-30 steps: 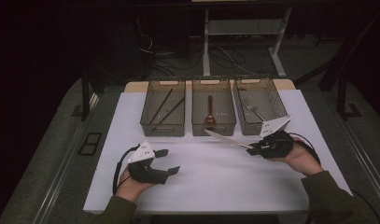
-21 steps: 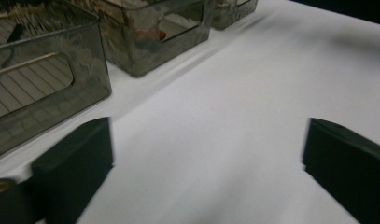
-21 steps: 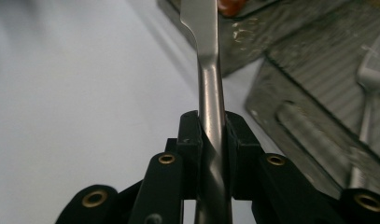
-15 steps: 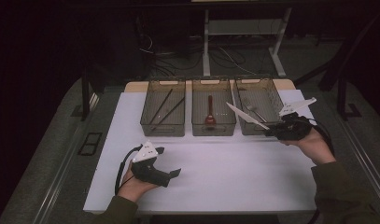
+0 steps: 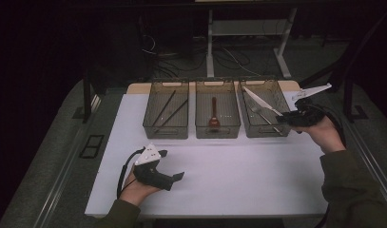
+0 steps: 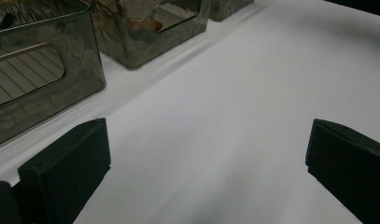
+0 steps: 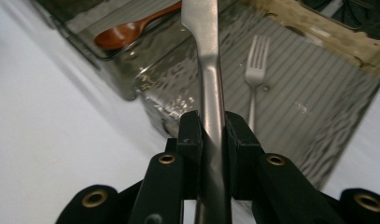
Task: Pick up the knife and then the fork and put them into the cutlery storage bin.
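The high view is dim: only the white rectangular worktop [image 5: 238,175] is lit, from above, and the surroundings fall to near black. Soft shadows spread beneath the smoky translucent plastic bins [image 6: 43,79]. Glare streaks the silver metal knife [image 7: 211,93]; the black fingers [image 7: 190,140] are blurred.

Right gripper view: knife [image 7: 210,70] blade tip cut off by top edge ahead of the fingers [image 7: 191,140]; handle hidden between and below them. Wooden spoon [image 7: 131,29] handle end hidden behind the blade. Fork [image 7: 254,79] lower handle hidden behind the right-hand finger. Left gripper view: both fingers [image 6: 66,168] cropped by bottom edge; bins [image 6: 43,70] beyond them cropped at top, contents indistinct.
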The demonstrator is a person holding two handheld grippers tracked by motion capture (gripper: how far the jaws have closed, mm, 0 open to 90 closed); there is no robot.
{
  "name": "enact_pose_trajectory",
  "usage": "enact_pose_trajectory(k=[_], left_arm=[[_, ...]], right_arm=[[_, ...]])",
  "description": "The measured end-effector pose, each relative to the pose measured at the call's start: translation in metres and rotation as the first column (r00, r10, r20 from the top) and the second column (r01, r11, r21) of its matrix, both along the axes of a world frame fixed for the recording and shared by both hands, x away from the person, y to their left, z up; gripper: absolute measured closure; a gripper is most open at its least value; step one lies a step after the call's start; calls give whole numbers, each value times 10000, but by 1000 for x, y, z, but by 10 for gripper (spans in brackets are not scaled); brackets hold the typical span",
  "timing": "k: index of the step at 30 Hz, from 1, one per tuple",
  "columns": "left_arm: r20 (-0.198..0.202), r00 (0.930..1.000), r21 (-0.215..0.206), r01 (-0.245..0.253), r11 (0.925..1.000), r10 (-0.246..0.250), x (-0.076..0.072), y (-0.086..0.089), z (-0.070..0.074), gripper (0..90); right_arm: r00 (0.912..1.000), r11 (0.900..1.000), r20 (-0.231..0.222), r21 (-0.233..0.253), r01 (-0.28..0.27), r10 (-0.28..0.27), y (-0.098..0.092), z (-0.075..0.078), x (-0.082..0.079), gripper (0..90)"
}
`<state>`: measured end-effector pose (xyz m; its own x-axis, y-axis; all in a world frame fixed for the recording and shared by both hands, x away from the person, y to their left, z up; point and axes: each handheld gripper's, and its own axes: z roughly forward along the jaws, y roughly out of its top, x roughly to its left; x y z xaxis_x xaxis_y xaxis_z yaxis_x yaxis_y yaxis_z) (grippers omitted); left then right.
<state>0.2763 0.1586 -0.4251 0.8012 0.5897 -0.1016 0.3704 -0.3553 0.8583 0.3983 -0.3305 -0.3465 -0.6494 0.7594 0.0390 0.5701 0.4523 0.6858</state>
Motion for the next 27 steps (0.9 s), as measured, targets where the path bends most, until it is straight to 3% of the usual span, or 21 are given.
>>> enact_pose_trajectory(k=[13,27], left_arm=[[-46,9999,-22,120,9999,-120,0,-1,0,0],[-196,9992,-33,338,9994,-339,-1,-3,-2,0]], right_arm=[[9921,9928,-422,-246,1174,-1183,-13,3,34,772],[9760,9840,-1345,-724,1625,-1711,-1,-23,66,771]])
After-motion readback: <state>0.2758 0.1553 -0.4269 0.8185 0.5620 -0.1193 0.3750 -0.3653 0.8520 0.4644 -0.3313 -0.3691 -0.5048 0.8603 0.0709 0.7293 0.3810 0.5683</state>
